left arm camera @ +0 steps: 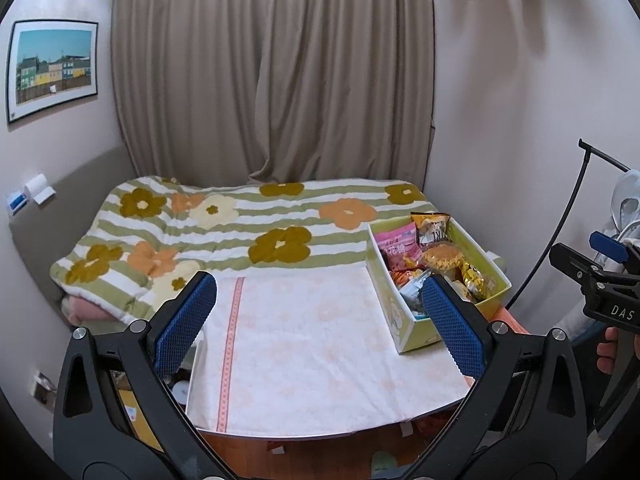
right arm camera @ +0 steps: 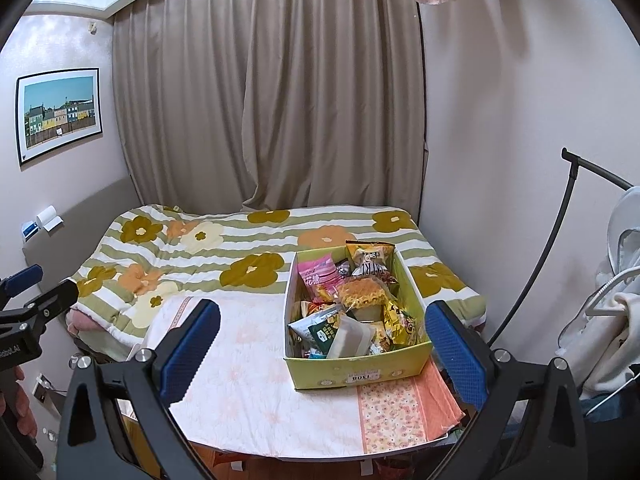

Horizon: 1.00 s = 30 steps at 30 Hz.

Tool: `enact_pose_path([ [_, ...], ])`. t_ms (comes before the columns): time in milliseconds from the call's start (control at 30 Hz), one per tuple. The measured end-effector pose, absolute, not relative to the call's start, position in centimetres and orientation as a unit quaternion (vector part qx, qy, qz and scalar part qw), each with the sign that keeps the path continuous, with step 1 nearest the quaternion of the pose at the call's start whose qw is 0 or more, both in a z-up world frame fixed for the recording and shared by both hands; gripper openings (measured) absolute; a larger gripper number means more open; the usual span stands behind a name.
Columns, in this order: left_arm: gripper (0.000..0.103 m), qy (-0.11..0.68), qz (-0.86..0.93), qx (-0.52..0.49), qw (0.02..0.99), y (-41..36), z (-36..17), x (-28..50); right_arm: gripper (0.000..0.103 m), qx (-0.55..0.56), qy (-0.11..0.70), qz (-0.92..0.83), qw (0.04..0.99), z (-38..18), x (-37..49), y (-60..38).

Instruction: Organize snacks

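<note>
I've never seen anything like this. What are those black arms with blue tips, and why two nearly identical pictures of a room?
There is no robot here. A person holds a hand-operated gripper in each hand, and each gripper carries a wide-angle camera looking forward along its two fingers. One picture comes from the left gripper, the other from the right gripper. The blue pads are the insides of the fingers. Both grippers are open and hold nothing.

Each camera also catches the other gripper at its edge, with part of a hand on the handle.

Ahead is a small table under a pale cloth. On its right side stands a green box packed with snack packets, among them a pink packet. Behind the table is a bed with a flowered blanket, then curtains.
</note>
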<state>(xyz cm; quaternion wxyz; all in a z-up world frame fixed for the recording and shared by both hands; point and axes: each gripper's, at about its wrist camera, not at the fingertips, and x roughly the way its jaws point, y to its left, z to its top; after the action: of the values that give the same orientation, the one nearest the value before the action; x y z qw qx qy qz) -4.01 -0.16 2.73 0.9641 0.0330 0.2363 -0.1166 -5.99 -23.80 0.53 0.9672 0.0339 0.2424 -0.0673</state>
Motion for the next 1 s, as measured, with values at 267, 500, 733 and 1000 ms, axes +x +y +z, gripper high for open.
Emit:
enact_pose_path([
  [267, 0.102, 0.237, -0.114, 0.034, 0.964, -0.23, 2.72, -3.82, 0.102, 0.033, 0.243, -0.066, 0.967, 0.48, -5.66, -23.87],
  [500, 0.102, 0.237, -0.114, 0.033, 0.964, -0.27, 2.73, -3.82, 0.102, 0.035, 0.243, -0.063, 0.967, 0.43, -5.46, -24.07],
  [733, 0.102, 0.238, -0.114, 0.034, 0.964, -0.29, 2.70, -3.83, 0.102, 0.036, 0.242, -0.062, 0.967, 0.32, -5.40, -24.24],
  [1000, 0.102, 0.239, -0.104, 0.039, 0.965, -0.68, 2.34, -3.33, 0.102, 0.036, 0.243, -0.062, 0.967, 0.25, -5.45, -24.19],
])
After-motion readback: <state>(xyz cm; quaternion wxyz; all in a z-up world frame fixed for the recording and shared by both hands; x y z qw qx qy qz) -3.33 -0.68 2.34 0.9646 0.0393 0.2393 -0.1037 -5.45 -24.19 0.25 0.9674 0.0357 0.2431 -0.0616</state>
